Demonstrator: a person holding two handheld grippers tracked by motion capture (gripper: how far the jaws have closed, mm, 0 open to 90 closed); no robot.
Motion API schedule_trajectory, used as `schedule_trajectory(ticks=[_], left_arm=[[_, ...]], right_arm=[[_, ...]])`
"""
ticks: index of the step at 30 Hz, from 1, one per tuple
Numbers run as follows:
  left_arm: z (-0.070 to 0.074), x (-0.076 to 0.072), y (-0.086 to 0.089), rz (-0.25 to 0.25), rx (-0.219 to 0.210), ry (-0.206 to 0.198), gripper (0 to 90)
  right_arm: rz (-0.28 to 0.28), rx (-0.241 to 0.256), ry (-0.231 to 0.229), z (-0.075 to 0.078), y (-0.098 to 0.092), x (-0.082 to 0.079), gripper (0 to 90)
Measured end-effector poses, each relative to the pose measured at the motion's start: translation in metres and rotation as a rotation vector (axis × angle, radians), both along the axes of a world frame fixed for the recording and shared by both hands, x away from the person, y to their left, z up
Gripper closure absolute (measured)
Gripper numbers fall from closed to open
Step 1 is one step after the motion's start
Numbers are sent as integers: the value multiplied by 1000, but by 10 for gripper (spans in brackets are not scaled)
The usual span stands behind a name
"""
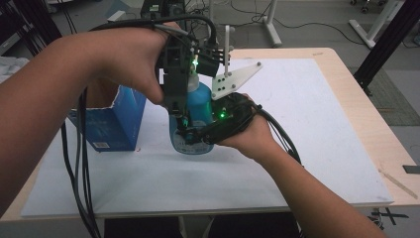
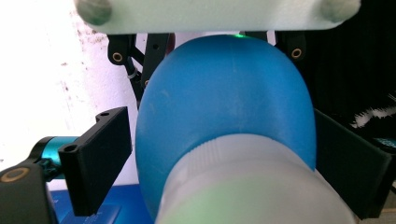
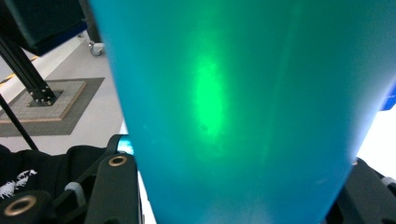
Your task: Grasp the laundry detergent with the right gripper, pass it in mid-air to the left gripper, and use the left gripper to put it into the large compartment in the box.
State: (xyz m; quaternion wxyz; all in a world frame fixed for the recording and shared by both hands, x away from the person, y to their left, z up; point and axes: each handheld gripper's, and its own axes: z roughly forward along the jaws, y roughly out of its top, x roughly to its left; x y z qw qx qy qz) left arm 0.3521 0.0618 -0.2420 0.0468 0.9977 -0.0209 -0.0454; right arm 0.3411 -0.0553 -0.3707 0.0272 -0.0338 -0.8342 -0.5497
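Note:
A blue plastic bottle (image 1: 199, 101) with a pale cap stands at the middle of the white mat (image 1: 307, 163). My left gripper (image 1: 181, 121) comes down from above; in the left gripper view its jaws press both sides of the bottle (image 2: 224, 102) just below the cap, so the left gripper (image 2: 224, 172) is shut on it. My right gripper (image 1: 195, 138) reaches in from the right, low on the bottle. In the right gripper view the blue bottle wall (image 3: 233, 116) sits tight between the jaws of the right gripper (image 3: 233, 207).
An open blue cardboard box (image 1: 111, 119) stands just left of the bottle. Black cables (image 1: 74, 173) hang off the table's left front. The wooden table edge (image 1: 369, 104) borders the mat on the right, with black frame legs beyond it.

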Motion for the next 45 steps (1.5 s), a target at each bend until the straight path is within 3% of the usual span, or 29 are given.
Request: schedule_trajectory(ticks=[18,45], left_arm=[[0,1,-1,4,21,-4,224],[0,3,-2,17,20,3,346]], right_arm=[[3,9,0,-1,2,1,459],[4,11,-1,-1,0,2,460]])
